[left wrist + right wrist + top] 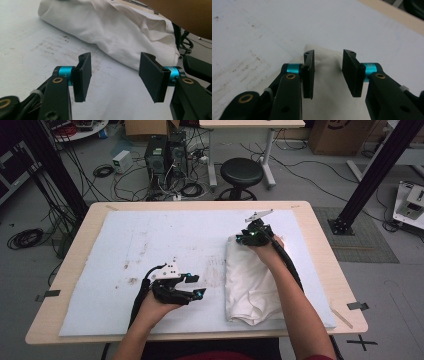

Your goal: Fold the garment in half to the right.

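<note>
Left gripper [196,285] hovering open beside folded white cloth [248,282], right gripper [248,238] resting open over the cloth's far end, white mat [150,245] underneath.

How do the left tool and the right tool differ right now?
The left tool hangs over the bare white mat, beside the white cloth; the right tool sits at the cloth's far end. The left's jaws gape wider than the right's. Both are open, gripping nothing.
</note>
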Available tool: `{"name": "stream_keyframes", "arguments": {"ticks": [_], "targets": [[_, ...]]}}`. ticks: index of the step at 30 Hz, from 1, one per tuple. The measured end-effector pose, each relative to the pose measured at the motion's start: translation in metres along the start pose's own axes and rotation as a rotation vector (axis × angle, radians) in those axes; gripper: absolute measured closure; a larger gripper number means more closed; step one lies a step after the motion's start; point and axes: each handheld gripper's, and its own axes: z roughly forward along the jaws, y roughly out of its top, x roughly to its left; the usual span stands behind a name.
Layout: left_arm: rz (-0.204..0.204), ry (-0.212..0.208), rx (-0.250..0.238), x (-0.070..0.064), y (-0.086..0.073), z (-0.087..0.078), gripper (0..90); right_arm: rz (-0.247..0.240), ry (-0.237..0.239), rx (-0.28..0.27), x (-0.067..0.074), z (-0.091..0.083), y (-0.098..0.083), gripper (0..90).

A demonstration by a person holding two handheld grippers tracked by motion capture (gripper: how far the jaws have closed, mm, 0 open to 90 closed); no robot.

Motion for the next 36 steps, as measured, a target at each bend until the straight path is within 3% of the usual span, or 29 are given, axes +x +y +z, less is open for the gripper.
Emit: {"name": "stream_keyframes", "arguments": {"ticks": [4, 6, 14, 15, 21, 23, 30, 33, 36], "targets": [[-0.009, 0.003, -0.003, 0.001, 0.000, -0.001, 43.8, 0.015, 0.029, 0.052, -0.002, 0.024, -0.007, 63.8], [-0.007, 0.004, -0.003, 0.001, 0.000, -0.001, 43.8, 0.041, 0.047, 0.026, -0.001, 0.031, -0.009, 64.6], [-0.009, 0.008, -0.008, 0.003, 0.000, -0.001, 43.6, 0.021, 0.033, 0.015, 0.002, 0.033, -0.008, 64.4], [-0.005, 0.012, -0.007, 0.003, -0.001, -0.002, 43.3, 0.017, 0.024, 0.020, 0.001, 0.027, -0.007, 57.4], [-0.021, 0.033, -0.004, 0.008, -0.004, -0.003, 42.8, 0.053, 0.016, -0.060, -0.009, -0.017, -0.019, 52.6], [-0.020, 0.035, -0.004, 0.008, -0.003, -0.003, 42.7, 0.056, -0.006, -0.079, -0.013, -0.032, -0.029, 52.4], [-0.017, 0.028, -0.009, 0.006, -0.003, -0.005, 42.7, 0.110, -0.076, -0.062, -0.027, -0.066, -0.070, 52.4], [-0.019, 0.033, -0.006, 0.008, -0.003, -0.004, 42.7, 0.127, -0.099, -0.036, -0.028, -0.073, -0.089, 52.4], [-0.023, 0.032, -0.004, 0.008, -0.004, -0.003, 42.7, 0.150, -0.076, -0.013, -0.026, -0.075, -0.108, 53.0]]}}
